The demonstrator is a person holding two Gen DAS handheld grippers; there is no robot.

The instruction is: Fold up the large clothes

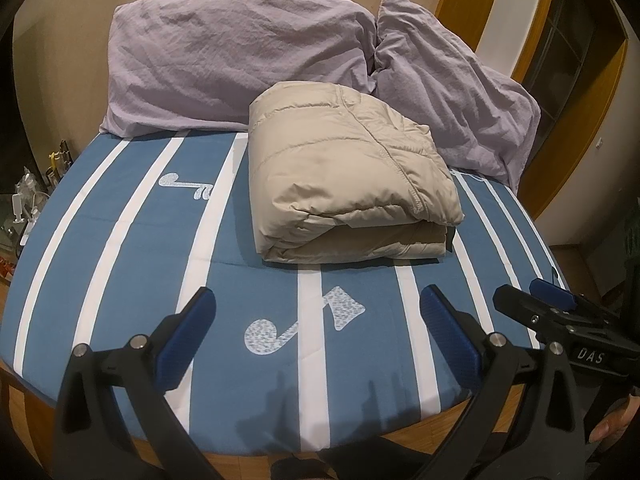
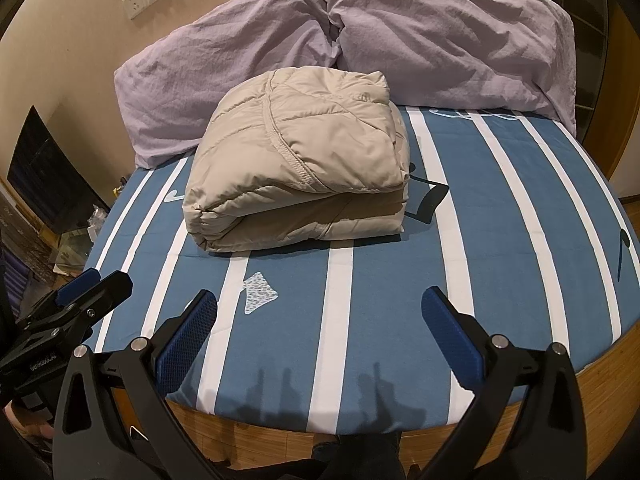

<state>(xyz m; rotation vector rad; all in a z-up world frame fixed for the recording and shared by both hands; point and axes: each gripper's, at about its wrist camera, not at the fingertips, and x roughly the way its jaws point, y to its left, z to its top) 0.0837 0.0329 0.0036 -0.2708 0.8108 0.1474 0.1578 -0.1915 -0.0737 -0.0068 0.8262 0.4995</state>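
Observation:
A beige padded jacket [image 1: 344,176] lies folded into a thick square bundle on the blue-and-white striped bed [image 1: 120,248], in front of the pillows. The same jacket [image 2: 300,164] sits left of centre in the right wrist view. My left gripper [image 1: 318,308] hangs open over the bed's near edge, well short of the jacket, with nothing between its blue pads [image 1: 188,340]. My right gripper [image 2: 320,308] is open too, empty, above the near edge of the bed [image 2: 520,240]. Each gripper shows at the edge of the other's view: the right one [image 1: 552,300], the left one [image 2: 88,284].
Two lilac pillows [image 1: 240,60] [image 1: 452,92] lean against the wall behind the jacket. The bed has a wooden frame [image 2: 600,392]. Small clutter sits on a low surface at the left [image 1: 28,208]. A wooden door frame [image 1: 532,40] stands at the right.

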